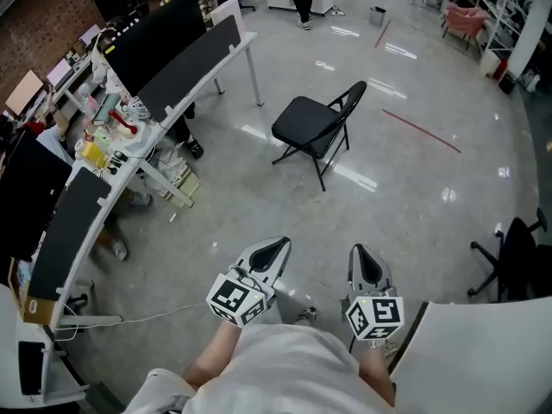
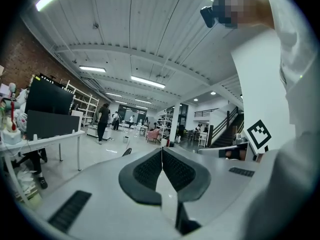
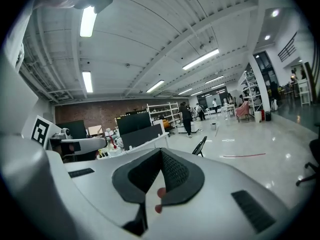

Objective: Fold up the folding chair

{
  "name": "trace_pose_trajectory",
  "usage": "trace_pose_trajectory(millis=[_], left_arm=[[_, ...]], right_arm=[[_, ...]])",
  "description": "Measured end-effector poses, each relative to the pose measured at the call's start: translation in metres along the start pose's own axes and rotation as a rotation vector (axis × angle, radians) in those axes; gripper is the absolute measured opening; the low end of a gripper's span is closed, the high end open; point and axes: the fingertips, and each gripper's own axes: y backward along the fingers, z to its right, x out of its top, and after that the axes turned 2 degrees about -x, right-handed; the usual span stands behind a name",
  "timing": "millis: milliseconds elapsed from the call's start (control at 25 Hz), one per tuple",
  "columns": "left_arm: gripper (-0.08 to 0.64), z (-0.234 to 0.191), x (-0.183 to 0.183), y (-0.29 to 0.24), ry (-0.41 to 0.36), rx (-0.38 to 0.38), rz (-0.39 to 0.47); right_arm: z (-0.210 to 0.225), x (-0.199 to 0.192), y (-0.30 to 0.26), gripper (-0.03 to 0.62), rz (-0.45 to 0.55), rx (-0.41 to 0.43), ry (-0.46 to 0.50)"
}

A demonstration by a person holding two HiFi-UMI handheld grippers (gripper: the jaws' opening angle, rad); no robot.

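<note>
Facing the unfolded black metal folding chair (image 1: 316, 128), well apart: likely the approach step. Empty left gripper (image 1: 278, 247) and right gripper (image 1: 362, 253) are closed; next, walk up and open them.

The folding chair (image 1: 312, 126) is black, on a glossy pale grey floor (image 1: 405, 222). Right of the chair runs a red line (image 1: 421, 131); left of it, a white desk (image 1: 248, 40) bears black panels (image 1: 190, 59). The left gripper (image 1: 279, 246) and right gripper (image 1: 361, 252) are light grey with black pads (image 2: 148, 170) and black-and-white cubes (image 1: 235, 298).

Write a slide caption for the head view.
Both shut, the left gripper and right gripper point toward the black folding chair, open and untouched on the glossy floor ahead.
</note>
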Motion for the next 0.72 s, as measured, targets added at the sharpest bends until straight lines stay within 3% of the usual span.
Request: trace_pose_trajectory(millis=[240, 520, 720], left_arm=[[0.012, -0.059, 0.007, -0.028, 0.024, -0.043, 0.019], [0.012, -0.152, 0.030, -0.055, 0.019, -0.073, 0.025], [0.012, -0.196, 0.043, -0.071, 0.023, -0.120, 0.031]], right_arm=[[0.001, 0.003, -0.058, 0.005, -0.013, -0.062, -0.009], [-0.026, 0.018, -0.140, 0.006, -0.008, -0.103, -0.048], [-0.040, 0.029, -0.182, 0.006, -0.009, -0.150, -0.057]])
